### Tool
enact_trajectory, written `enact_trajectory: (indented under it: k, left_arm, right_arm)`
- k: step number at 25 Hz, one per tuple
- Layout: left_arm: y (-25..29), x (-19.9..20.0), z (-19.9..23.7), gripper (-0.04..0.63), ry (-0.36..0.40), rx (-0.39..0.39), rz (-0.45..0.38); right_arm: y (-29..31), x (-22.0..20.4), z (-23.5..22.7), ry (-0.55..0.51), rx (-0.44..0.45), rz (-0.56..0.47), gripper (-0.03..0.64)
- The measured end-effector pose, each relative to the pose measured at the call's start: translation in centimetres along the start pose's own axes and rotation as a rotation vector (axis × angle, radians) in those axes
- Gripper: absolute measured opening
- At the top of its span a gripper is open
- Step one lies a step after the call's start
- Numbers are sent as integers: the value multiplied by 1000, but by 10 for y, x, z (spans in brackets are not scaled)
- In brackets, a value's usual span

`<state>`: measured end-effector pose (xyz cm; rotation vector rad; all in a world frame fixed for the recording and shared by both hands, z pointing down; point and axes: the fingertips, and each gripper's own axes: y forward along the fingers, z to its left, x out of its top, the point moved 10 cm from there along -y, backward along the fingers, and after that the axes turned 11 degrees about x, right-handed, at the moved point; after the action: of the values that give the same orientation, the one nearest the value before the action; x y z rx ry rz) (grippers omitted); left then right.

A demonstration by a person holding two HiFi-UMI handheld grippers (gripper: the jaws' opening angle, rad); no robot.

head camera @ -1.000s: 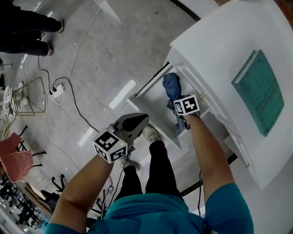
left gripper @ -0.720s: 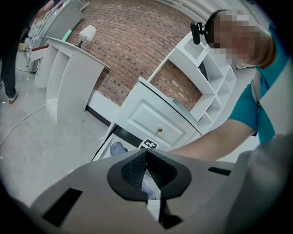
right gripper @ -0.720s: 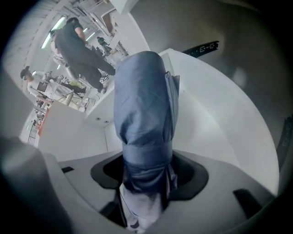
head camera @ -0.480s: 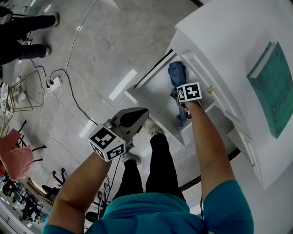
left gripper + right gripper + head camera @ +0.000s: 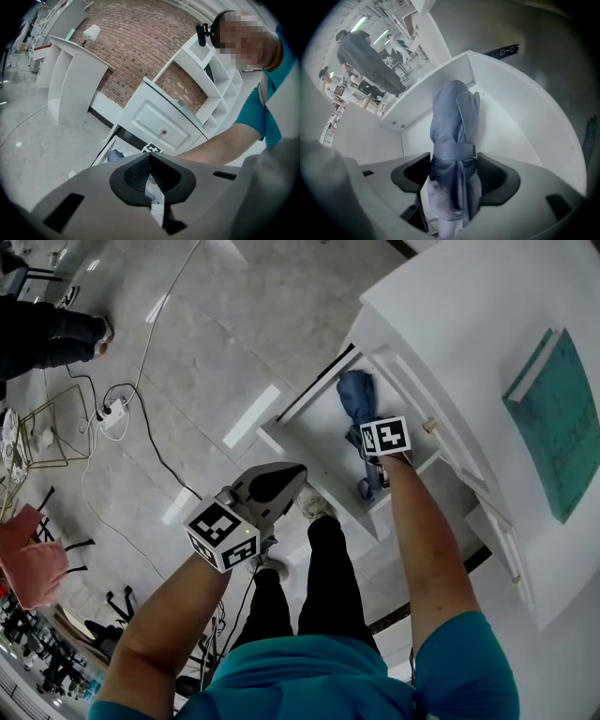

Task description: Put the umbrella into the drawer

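Observation:
The folded blue umbrella [image 5: 357, 395] lies lengthwise inside the open white drawer [image 5: 281, 442], its handle end toward me. My right gripper [image 5: 371, 476] points steeply down into the drawer over the handle end. In the right gripper view the umbrella [image 5: 454, 136] sits between the pads of the right gripper [image 5: 454, 176], with its strap level with them. The jaws have just been opening, stand wide and do not squeeze it. The drawer's wall [image 5: 511, 108] rises around the umbrella. My left gripper [image 5: 284, 480] hangs out in front of the drawer, shut and empty, as the left gripper view [image 5: 150, 171] also shows.
The drawer belongs to a white cabinet [image 5: 450, 324] with a green book [image 5: 553, 418] on top. My own legs and a shoe [image 5: 314, 507] are just below the drawer front. A power strip with cables [image 5: 114, 412] lies on the floor at left, near another person's legs [image 5: 47, 329].
The right gripper has sunk a little deeper into the drawer with the umbrella between its jaws. The left gripper has stayed where it was.

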<state>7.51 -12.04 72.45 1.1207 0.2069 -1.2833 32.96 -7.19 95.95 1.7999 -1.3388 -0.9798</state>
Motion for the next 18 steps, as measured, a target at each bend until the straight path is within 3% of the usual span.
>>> enact_trajectory:
  k: [10,18]
  left_arm:
    - [-34,17,-13,14,25,30,-36]
    - [-88,40,-39,14,41,55,-98]
  right_arm:
    - [-42,4,26,-30,-20,-44,284]
    - [-92,-6,76,-43,17,-58,282]
